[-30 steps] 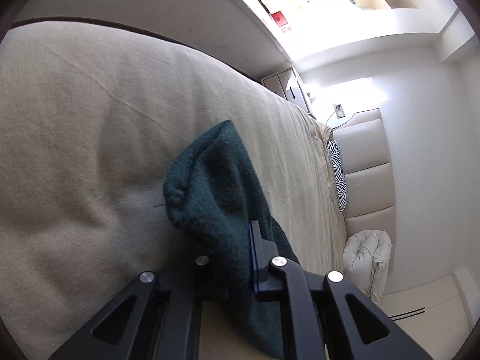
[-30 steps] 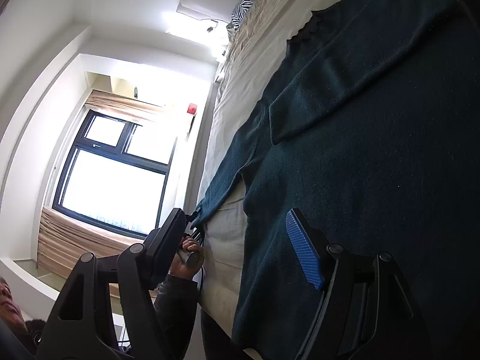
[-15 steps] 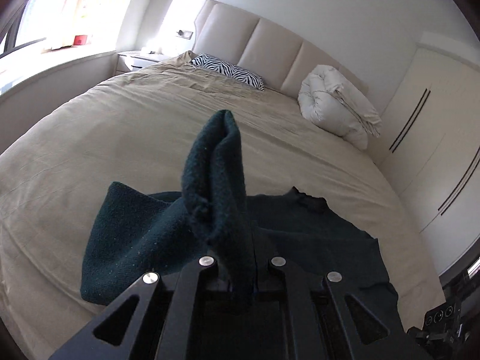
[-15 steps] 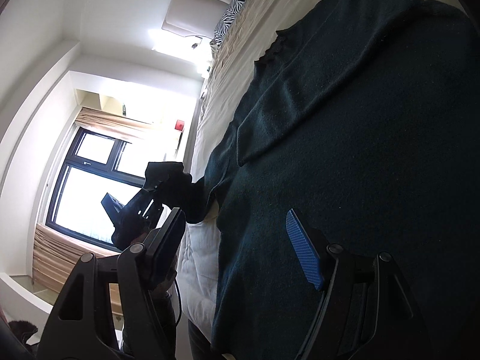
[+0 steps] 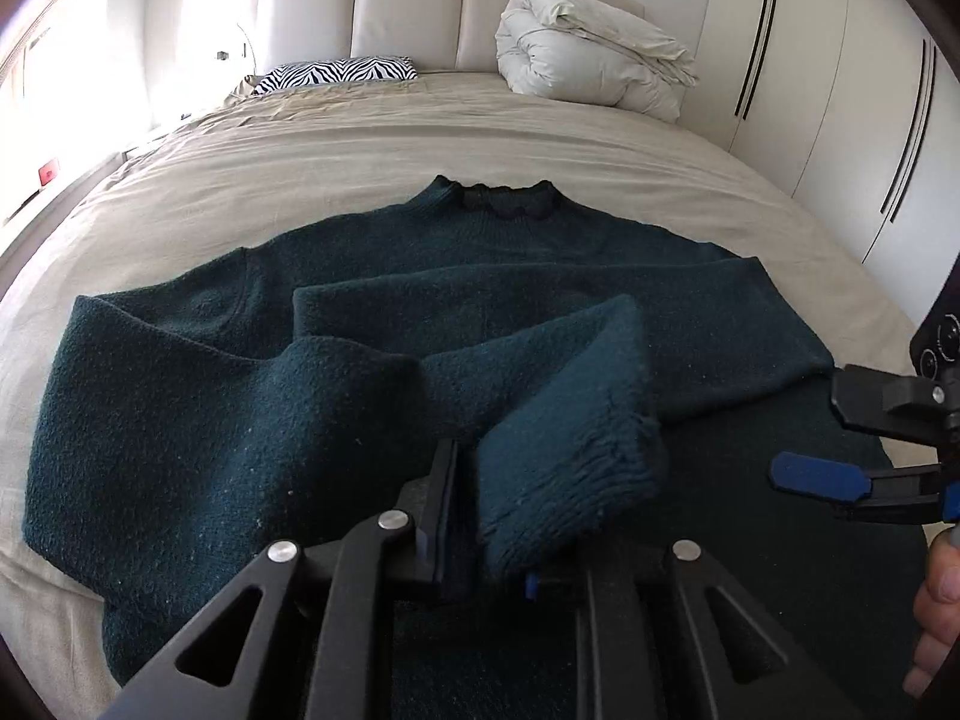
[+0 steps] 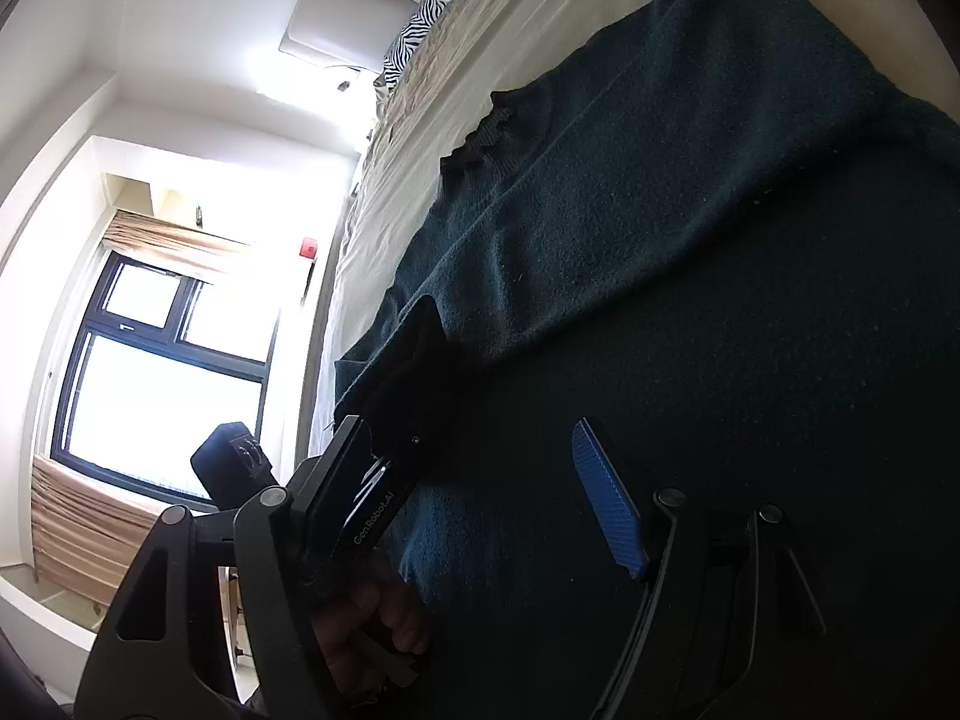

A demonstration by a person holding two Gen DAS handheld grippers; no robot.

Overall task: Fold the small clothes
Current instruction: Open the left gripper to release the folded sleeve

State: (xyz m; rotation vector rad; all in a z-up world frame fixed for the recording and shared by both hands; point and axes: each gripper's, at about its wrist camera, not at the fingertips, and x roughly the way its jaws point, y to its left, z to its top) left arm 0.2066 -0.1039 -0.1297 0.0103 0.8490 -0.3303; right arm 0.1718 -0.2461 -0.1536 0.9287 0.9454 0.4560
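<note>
Left wrist view: left gripper (image 5: 480,516) jaws spread, sleeve cuff (image 5: 570,468) loose between; sweater (image 5: 240,396) flat on bed (image 5: 420,138). Right gripper (image 6: 474,492) jaws spread, empty.

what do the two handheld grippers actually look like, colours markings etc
Both are matte black plastic with angular linkage arms that have triangular cut-outs and round silver pivot screws. The left gripper has flat fingers faced with blue pads. The right gripper carries a ribbed blue pad on one finger. Seen from the right wrist, the left unit bears white "GenRobot.AI" lettering. A bare hand grips its handle; no cables show.
</note>
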